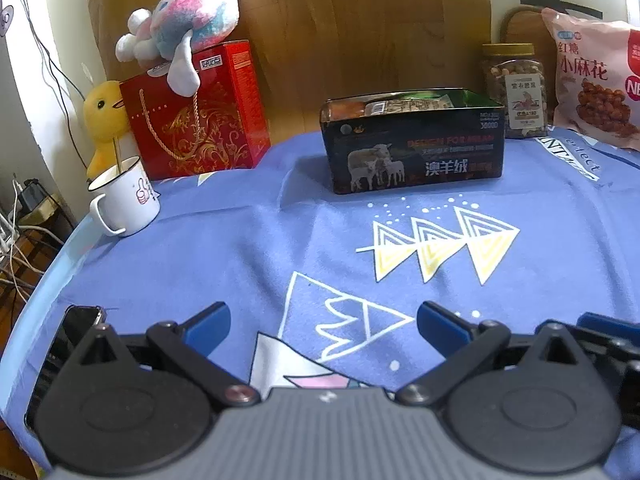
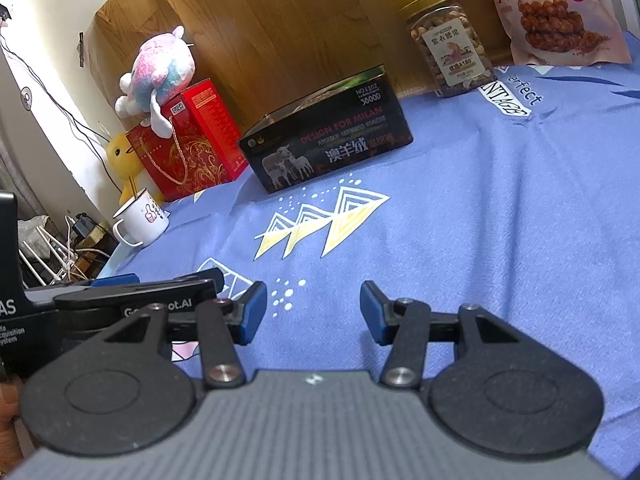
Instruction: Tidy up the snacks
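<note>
Both my tools hang low over the blue cloth (image 1: 200, 240), nothing between the fingers. My left gripper (image 1: 323, 322) has its blue pads spread wide; my right gripper (image 2: 313, 312) is spread too, empty, and the left tool shows just beside it on the left of the right view. Ahead sits the black tin (image 1: 414, 148), lid off, with snack packets (image 1: 394, 105) inside. To its right, near the wood panel, stand the nut jar (image 1: 514, 90) and the pink snack bag (image 1: 596, 80), side by side.
</note>
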`<move>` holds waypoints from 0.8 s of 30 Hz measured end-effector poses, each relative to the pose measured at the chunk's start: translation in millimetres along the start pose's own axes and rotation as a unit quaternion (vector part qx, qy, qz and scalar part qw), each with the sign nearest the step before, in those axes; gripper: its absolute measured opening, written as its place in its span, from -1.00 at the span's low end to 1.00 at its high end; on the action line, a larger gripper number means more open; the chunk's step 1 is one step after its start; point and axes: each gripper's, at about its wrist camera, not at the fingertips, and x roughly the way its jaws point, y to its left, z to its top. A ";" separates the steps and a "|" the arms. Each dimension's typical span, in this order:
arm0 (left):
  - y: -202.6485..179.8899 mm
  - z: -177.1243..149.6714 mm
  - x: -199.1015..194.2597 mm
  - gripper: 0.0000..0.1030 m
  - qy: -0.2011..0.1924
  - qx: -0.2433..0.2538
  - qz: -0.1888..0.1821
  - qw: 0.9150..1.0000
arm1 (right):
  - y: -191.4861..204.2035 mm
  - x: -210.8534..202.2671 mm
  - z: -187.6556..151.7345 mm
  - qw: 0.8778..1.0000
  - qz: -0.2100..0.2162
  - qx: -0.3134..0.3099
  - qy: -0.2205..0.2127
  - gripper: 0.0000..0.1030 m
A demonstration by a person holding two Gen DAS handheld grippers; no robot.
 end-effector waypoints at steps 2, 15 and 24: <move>0.8 0.1 0.4 1.00 0.000 0.000 0.002 1.000 | 0.0 0.1 -0.1 1.000 0.000 0.000 0.000 0.06; 1.1 -3.5 8.6 1.00 0.009 0.012 0.029 0.999 | 0.1 2.6 -2.3 1.000 -0.001 0.003 0.004 0.06; 3.8 -3.9 15.2 1.00 0.021 0.009 0.043 0.999 | -1.7 3.9 -2.8 1.000 -0.001 0.007 0.006 0.07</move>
